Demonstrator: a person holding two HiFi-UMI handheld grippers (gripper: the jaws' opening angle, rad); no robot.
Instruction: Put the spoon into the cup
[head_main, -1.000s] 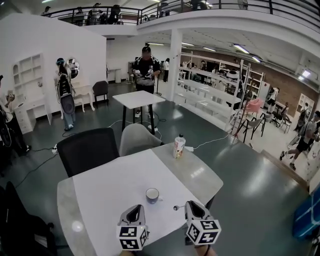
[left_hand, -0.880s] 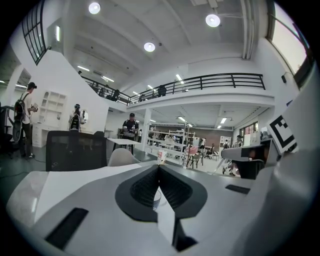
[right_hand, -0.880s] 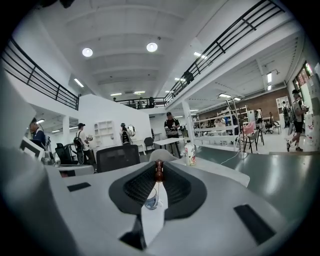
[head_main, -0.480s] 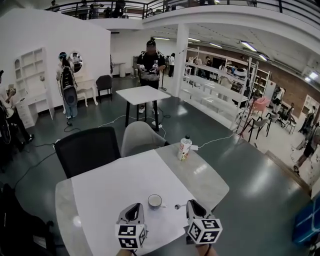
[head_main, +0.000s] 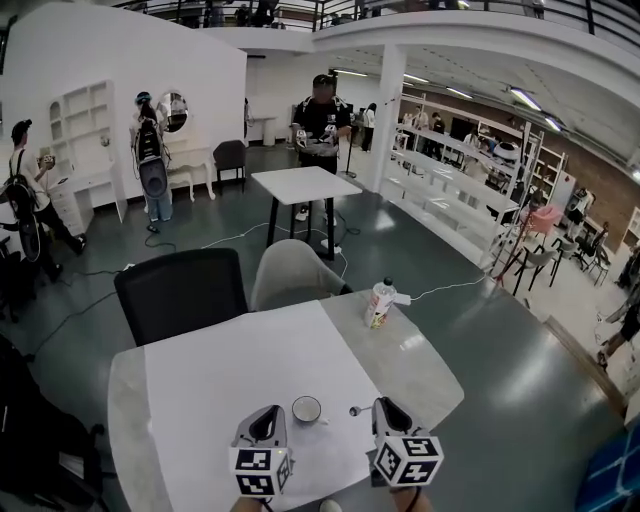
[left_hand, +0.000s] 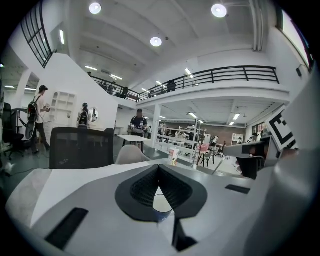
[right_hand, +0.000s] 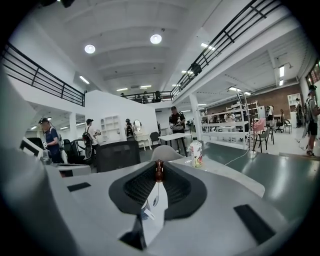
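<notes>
A small white cup (head_main: 306, 409) stands on the white sheet (head_main: 230, 370) near the table's front edge. My right gripper (head_main: 384, 410) is just right of it, shut on the spoon (head_main: 355, 410), whose bowl sticks out left toward the cup. In the right gripper view the jaws (right_hand: 159, 169) pinch the brown handle end, and the thin spoon (right_hand: 155, 200) and the cup (right_hand: 144, 215) show through the gap. My left gripper (head_main: 268, 420) sits left of the cup, shut and empty. In its own view the left gripper (left_hand: 159, 169) has the cup (left_hand: 161, 205) showing below its tips.
A drink bottle (head_main: 380, 303) stands at the table's far right on the grey tabletop (head_main: 420, 370). A black chair (head_main: 182, 295) and a grey chair (head_main: 290, 275) stand behind the table. Several people and another table (head_main: 305, 185) are further back.
The head view has swung and tilted a little. Both grippers, the cup and the spoon keep the same places relative to one another.
</notes>
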